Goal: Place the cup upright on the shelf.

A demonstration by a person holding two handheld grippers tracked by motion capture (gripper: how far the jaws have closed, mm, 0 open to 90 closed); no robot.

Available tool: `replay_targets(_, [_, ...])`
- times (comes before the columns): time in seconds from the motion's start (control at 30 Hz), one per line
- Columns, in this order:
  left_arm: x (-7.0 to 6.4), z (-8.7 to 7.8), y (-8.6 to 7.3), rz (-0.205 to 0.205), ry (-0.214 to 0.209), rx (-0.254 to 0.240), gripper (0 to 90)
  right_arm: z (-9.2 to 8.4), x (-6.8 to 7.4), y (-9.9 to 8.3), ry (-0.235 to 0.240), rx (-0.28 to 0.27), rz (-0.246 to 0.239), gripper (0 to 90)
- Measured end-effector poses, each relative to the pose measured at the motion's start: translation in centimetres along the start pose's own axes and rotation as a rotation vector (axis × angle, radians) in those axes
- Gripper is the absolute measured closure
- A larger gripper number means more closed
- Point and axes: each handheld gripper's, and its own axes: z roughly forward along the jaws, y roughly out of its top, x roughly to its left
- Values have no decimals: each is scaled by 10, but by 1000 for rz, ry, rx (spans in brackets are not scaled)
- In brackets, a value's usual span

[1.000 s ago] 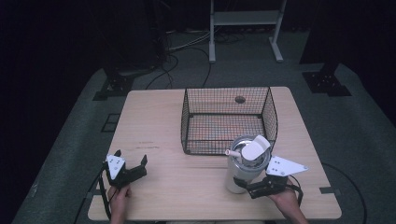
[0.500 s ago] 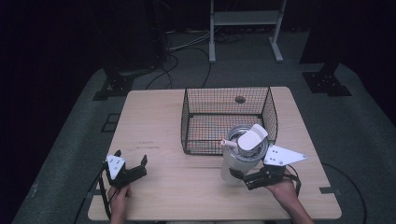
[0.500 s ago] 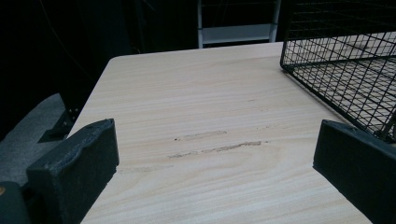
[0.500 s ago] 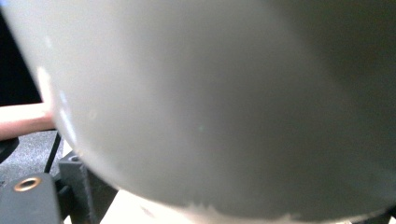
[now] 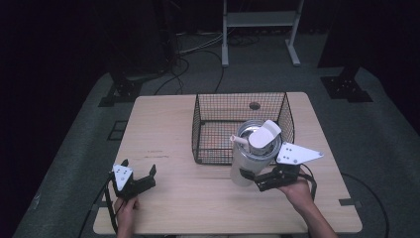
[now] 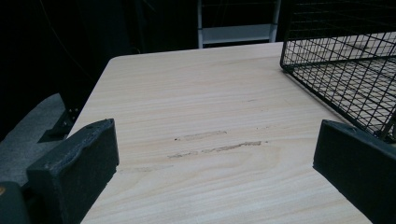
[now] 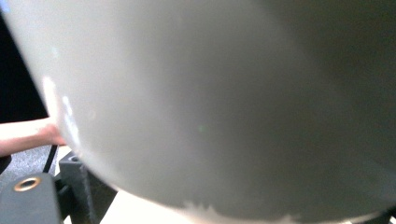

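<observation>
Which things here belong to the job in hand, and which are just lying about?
In the job:
- white jug, held by the right gripper
- wire basket, beside the raised jug

Lying about:
- left gripper, jaws open, resting on the table
- cables on the floor
- metal stand behind

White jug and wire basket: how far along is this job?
Done: the right gripper is shut on the white jug and has it off the table, at the wire basket front rim. In hand: carrying it over. Left: lowering it inside and letting go. The left gripper rests open, idle.
</observation>
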Motion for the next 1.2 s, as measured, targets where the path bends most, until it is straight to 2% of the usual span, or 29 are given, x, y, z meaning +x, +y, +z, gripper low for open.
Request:
replay_targets(0.07, [0, 0, 0, -2, 0, -1, 0, 1, -4, 7, -3, -16, 4, 86])
replay_targets(0.37, [1, 0, 0, -1, -1, -1, 0, 8, -14, 24, -10, -26, 6, 86])
replay_targets(0.7, [1, 0, 0, -3, -3, -2, 0, 23, -29, 45, -21, -37, 4, 86])
replay_targets(0.93, [1, 0, 0, -4, -4, -7, 0, 38, -46, 55, -38, -24, 8, 85])
replay_targets(1.07, [1, 0, 0, -9, -4, -10, 0, 54, -61, 58, -58, -11, 12, 86])
replay_targets(1.13, [1, 0, 0, -11, -5, -8, 0, 57, -63, 59, -57, -7, 16, 85])
replay_targets(1.2, [1, 0, 0, -14, -6, -11, 0, 67, -72, 60, -59, 3, 17, 85])
